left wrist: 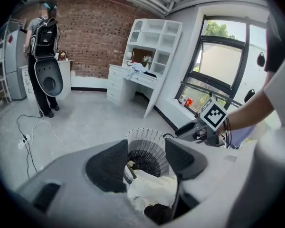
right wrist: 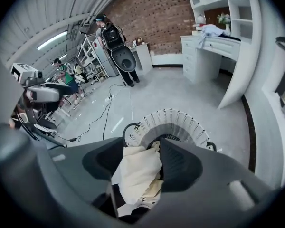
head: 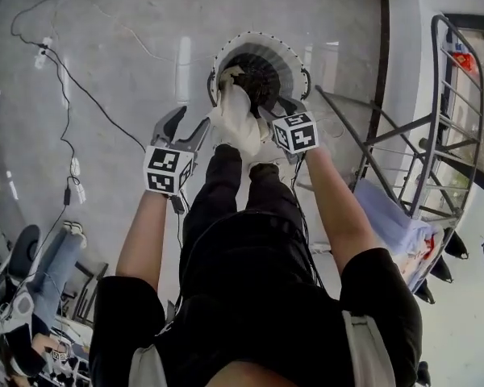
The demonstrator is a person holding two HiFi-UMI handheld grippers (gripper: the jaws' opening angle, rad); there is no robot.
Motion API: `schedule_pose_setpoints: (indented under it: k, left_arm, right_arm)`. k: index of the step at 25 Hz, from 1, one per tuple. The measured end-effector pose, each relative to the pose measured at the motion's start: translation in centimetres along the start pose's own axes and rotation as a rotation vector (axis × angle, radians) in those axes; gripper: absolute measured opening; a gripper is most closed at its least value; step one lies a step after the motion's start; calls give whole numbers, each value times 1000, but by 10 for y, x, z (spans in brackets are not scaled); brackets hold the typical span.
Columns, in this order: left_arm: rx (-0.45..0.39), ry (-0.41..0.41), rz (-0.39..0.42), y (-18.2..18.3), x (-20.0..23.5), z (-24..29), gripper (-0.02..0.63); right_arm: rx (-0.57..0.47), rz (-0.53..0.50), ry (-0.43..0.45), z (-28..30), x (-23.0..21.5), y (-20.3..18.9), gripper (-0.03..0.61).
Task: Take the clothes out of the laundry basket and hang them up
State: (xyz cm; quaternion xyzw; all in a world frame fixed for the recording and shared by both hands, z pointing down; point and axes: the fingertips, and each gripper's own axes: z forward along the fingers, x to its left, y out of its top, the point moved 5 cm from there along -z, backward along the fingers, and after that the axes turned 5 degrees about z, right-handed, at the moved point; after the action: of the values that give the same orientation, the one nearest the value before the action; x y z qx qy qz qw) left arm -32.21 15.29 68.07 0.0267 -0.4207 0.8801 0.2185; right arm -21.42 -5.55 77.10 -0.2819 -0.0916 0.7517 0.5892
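On the grey floor in front of the person, the laundry basket (head: 226, 53) stands upright, and both grippers point down at it, so I judge this to be the reach for the first garment, with nothing lifted yet. A white garment (head: 238, 121) is draped over the basket's near rim, partly inside and partly spilling out toward the person's legs. The left gripper (head: 185, 127) has its jaws spread wide. In the left gripper view the cloth (left wrist: 152, 189) lies low in the gap between the pads without being pinched, and the basket (left wrist: 145, 141) sits beyond. The right gripper (head: 276, 113) also stands open. In the right gripper view the same cloth (right wrist: 137, 170) fills much of the gap and lies close against the right-hand pad, but no squeeze shows on it. The next move probably calls for closing one pair of jaws on a thick fold near the rim, then lifting clear and carrying it to the drying rack (head: 436, 135) at the right, where a pale blue cloth (head: 387, 216) already hangs. The garment looks soft, crumpled and cream-white, so it is likely to sag and trail once raised.
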Motion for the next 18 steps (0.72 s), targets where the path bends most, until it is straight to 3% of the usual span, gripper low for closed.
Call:
schedule_pose_setpoints:
  k: [12,18]
  left_arm:
    - [136,-71,-53,-122,41,107,245]
    - [140,-71,-113,-165,61,152,242]
  right_arm:
    - [297,103,114,200,-62,-97,227]
    - [407,350,112,270,-94,-155,225]
